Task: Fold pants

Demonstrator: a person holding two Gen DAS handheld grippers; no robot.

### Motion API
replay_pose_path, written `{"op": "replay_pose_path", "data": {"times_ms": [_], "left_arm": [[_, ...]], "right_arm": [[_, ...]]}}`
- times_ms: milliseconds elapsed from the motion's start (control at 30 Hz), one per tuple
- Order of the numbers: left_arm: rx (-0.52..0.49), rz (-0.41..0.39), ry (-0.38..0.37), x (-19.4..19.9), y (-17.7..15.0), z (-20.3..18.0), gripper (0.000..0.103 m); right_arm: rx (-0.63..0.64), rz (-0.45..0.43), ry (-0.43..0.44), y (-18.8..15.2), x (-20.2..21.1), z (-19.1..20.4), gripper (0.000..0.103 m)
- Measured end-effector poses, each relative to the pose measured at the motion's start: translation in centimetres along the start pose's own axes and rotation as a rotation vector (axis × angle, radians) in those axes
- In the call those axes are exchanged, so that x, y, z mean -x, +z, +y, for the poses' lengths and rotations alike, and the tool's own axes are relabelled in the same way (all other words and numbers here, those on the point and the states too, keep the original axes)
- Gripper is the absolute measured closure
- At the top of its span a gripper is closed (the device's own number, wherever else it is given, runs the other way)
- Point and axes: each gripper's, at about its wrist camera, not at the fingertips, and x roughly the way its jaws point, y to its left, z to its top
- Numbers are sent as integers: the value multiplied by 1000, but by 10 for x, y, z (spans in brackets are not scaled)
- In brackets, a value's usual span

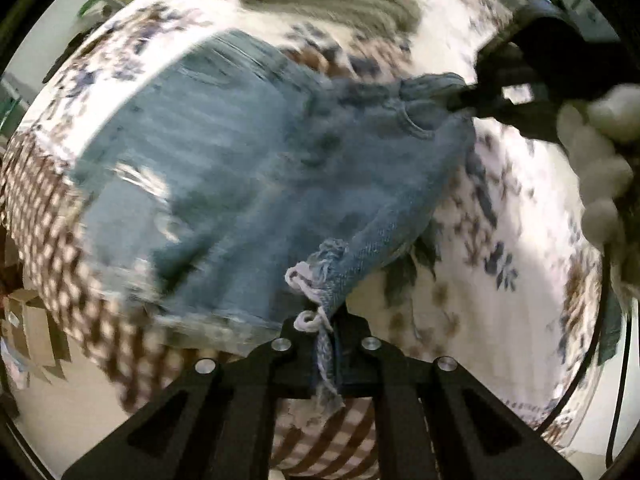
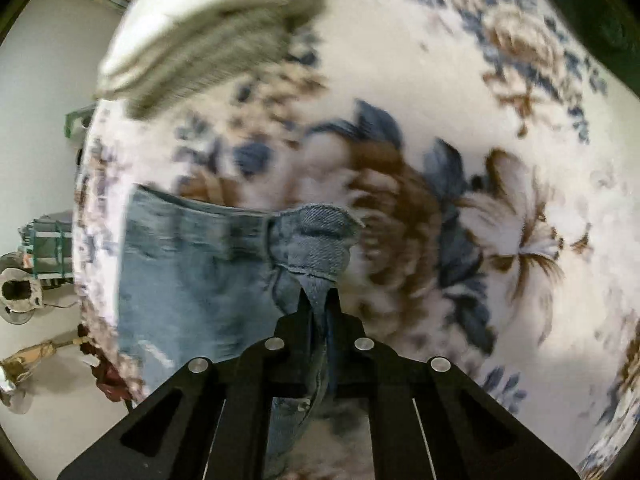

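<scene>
Light blue denim pants (image 1: 248, 184) with frayed, ripped parts lie spread over a floral bedspread (image 1: 500, 208). My left gripper (image 1: 326, 320) is shut on a frayed hem edge of the pants at the near side. My right gripper (image 1: 464, 100) shows at the upper right of the left wrist view, shut on the waistband corner. In the right wrist view, my right gripper (image 2: 318, 300) pinches the waistband fold, and the pants (image 2: 192, 272) stretch away to the left. Both views are motion-blurred.
A folded grey-white striped cloth (image 2: 208, 36) lies at the far side of the bed (image 1: 328, 4). A brown checked border (image 1: 52, 216) runs along the bed's left edge. Boxes and clutter (image 2: 28, 280) stand on the floor to the left.
</scene>
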Motion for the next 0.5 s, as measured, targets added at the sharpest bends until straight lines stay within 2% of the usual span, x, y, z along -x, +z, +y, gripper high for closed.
{"op": "replay_pose_path", "data": {"times_ms": [133, 167, 267, 400, 500], "left_arm": [[46, -44, -32, 9, 8, 38, 100], [64, -60, -36, 21, 18, 57, 100], [121, -86, -29, 17, 42, 100, 100], [208, -72, -14, 4, 64, 163, 100], [261, -66, 28, -22, 73, 206, 99]], "right_arm": [[8, -30, 16, -2, 34, 65, 98], [17, -37, 22, -1, 40, 85, 98], [60, -31, 22, 6, 41, 143, 98], [129, -3, -16, 20, 10, 221, 98], [185, 32, -61, 29, -34, 272, 98]]}}
